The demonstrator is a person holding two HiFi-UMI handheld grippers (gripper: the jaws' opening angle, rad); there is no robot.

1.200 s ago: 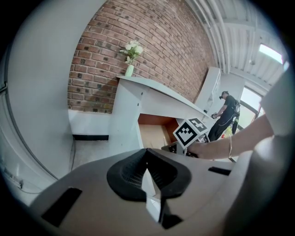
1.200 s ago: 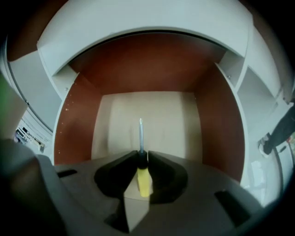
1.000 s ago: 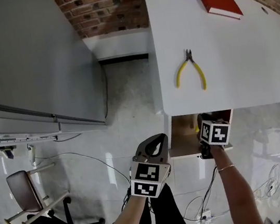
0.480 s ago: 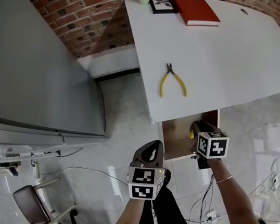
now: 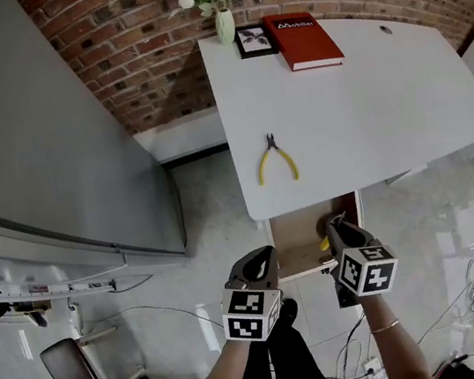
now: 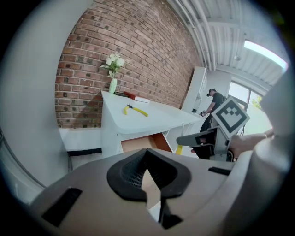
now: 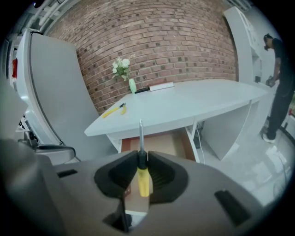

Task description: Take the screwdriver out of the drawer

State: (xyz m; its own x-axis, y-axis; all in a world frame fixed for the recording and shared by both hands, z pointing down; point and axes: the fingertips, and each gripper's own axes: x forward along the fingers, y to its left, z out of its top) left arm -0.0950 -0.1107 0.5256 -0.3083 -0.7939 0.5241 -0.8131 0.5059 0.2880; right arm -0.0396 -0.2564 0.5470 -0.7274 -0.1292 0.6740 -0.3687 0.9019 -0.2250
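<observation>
R grip (image 7: pixel 140 153): you clamp screwdriver (image 7: pixel 144 180), near drawer (image 7: pixel 166 140) front.
L grip (image 6: pixel 147 151): your jaws together, empty, left of drawer.

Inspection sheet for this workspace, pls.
Surface: white desk top, four items on it.
Job's things: yellow-handled screwdriver out of the open wooden drawer.
Clutter: yellow-handled pliers, red book, framed picture, vase of white flowers.
Grippers: right gripper jaws clamped on the screwdriver; left gripper jaws shut, empty.
Cables: loose cables on the floor.
Surroundings: brick wall, grey cabinet, office chair.
</observation>
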